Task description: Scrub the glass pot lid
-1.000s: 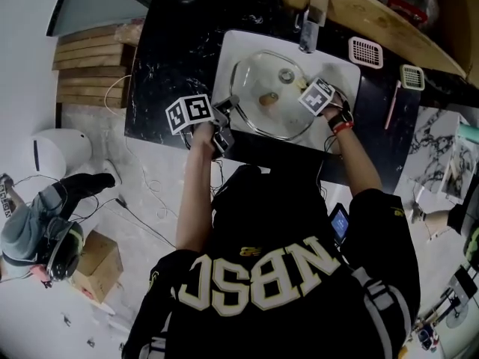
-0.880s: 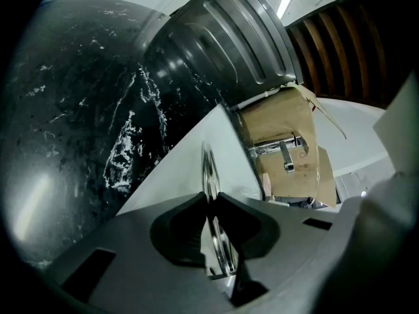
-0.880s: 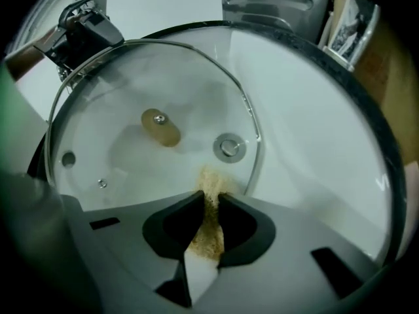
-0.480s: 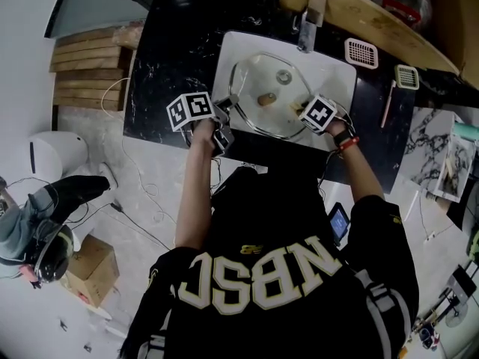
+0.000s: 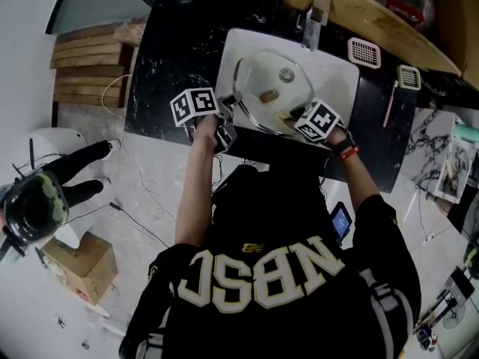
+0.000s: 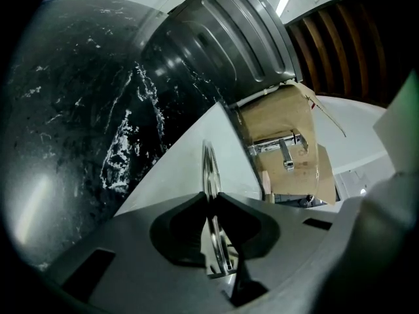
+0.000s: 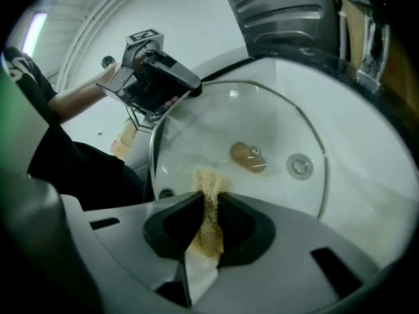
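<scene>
The glass pot lid (image 5: 271,96) with a metal rim and a brown knob (image 7: 248,156) lies tilted over the white sink (image 5: 339,77). My left gripper (image 5: 227,109) is shut on the lid's rim (image 6: 209,175) at its left edge, seen edge-on between the jaws. My right gripper (image 5: 294,118) is shut on a tan scrubbing sponge (image 7: 209,205), whose tip rests on the glass near the lid's front edge. In the right gripper view the left gripper (image 7: 188,88) shows at the lid's far rim.
A faucet (image 5: 310,22) stands at the sink's back. The black marble counter (image 5: 168,58) surrounds the sink. Pink and green soap dishes (image 5: 365,51) sit at the right. A drain (image 7: 299,165) shows through the glass. A wooden shelf (image 5: 374,13) runs behind.
My right gripper with the sponge has moved from the lid's right side toward its front edge, nearer the person. The left gripper has kept its hold on the rim.
</scene>
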The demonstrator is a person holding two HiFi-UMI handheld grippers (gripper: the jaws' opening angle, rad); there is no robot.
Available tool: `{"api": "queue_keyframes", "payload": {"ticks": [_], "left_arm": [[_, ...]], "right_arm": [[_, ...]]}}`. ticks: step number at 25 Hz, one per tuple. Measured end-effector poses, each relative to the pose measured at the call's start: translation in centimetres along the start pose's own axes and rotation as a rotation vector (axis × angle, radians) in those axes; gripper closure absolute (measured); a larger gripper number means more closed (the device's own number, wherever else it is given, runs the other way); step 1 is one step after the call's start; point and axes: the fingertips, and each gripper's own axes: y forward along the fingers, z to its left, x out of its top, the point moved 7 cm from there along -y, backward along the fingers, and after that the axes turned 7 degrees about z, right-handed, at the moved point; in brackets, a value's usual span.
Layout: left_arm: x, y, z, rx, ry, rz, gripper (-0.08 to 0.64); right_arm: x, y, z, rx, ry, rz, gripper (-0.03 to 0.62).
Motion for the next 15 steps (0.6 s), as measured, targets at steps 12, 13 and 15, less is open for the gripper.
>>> {"api": "queue_keyframes", "payload": {"ticks": [12,13,15], "left_arm": [[-0.1,0.4,-0.1,0.033,0.032,0.027,0.495],[-0.1,0.3,-0.1,0.032,0.031,0.026,0.495],[-0.2,0.2,-0.1,0.03,0.032,0.025,0.497]], "right_arm": [[5.7,0.6,3.4,0.082,0.033,-0.241,0.519],[6.3,0.6,3.4,0.078,0.044,-0.262,0.52],[7.3,0.7,3.2,0.055,0.051,-0.292,0.518]]}}
